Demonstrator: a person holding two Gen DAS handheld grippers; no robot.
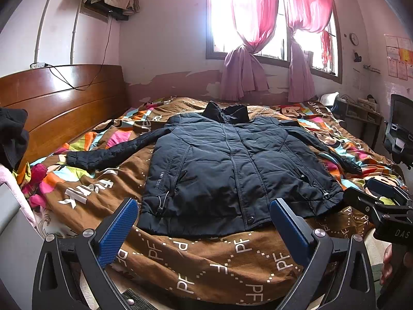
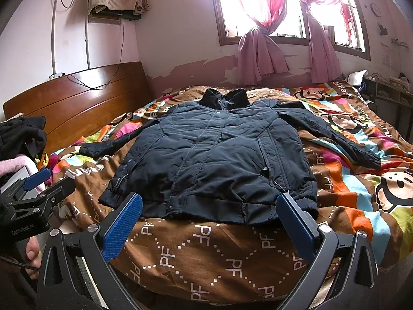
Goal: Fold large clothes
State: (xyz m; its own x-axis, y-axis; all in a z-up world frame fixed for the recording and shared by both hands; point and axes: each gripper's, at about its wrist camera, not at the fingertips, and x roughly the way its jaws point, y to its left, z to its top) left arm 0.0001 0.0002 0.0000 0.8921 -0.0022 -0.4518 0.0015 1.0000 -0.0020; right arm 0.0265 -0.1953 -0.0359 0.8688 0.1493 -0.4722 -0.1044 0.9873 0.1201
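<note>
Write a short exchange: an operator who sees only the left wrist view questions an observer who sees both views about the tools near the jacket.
Operator: I see the right tool only from the side. Is it open?
Observer: Yes. The right tool is wide open and grips nothing, with the jacket hem just ahead.
Operator: What is holding my left tool?
Observer: A hand grips it from below the left tool, beside the bed's near corner.
</note>
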